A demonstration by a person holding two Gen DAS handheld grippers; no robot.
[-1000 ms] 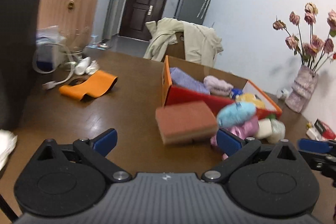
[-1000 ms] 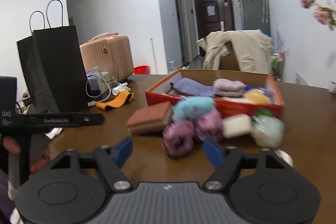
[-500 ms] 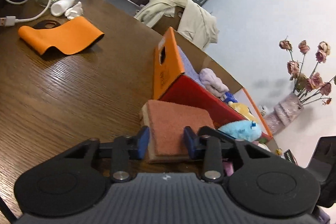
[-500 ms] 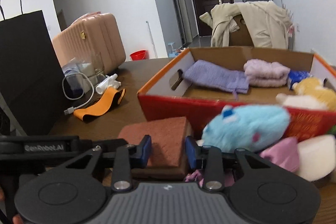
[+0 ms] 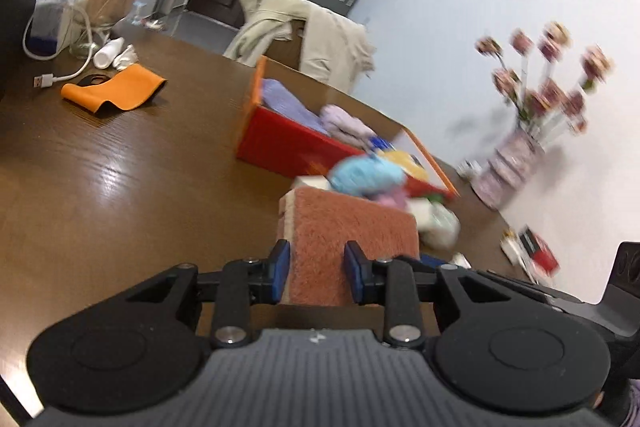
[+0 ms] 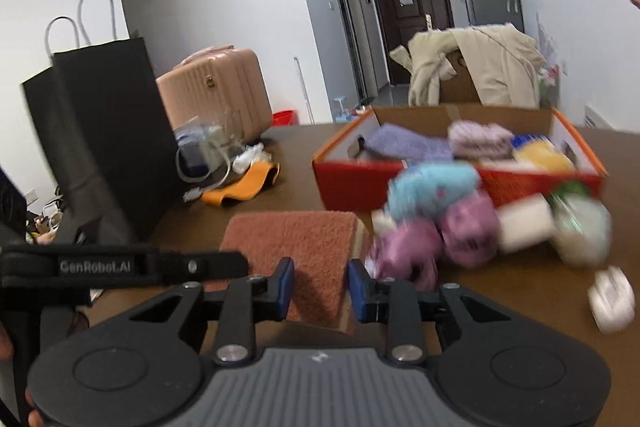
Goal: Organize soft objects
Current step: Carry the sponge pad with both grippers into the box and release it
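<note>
Both grippers have closed in on the rust-brown sponge block (image 5: 352, 231) since the earlier pictures, their jaws having just narrowed from wide to a tight gap. Left gripper (image 5: 316, 267): blue pads sit against either side of the block's near end, so it looks gripped. Right gripper (image 6: 320, 285): same block, pads pressing its other near edge. Two-handed hold probably because the block is wide and floppy for one pair of jaws.

Block lies on the wooden table (image 5: 120, 167), just in front of the orange box (image 6: 348, 179), near the loose pile: blue plush (image 6: 432, 187), pink plush (image 6: 468, 227), white pad (image 6: 524, 223). Whether the block is off the table or resting on it I cannot tell; motion blur smears that edge.

Box already holds a lilac cloth (image 6: 404, 145) and folded towel (image 6: 480, 141), with free floor at the near end; likely destination. Pile items not yet sorted.
</note>
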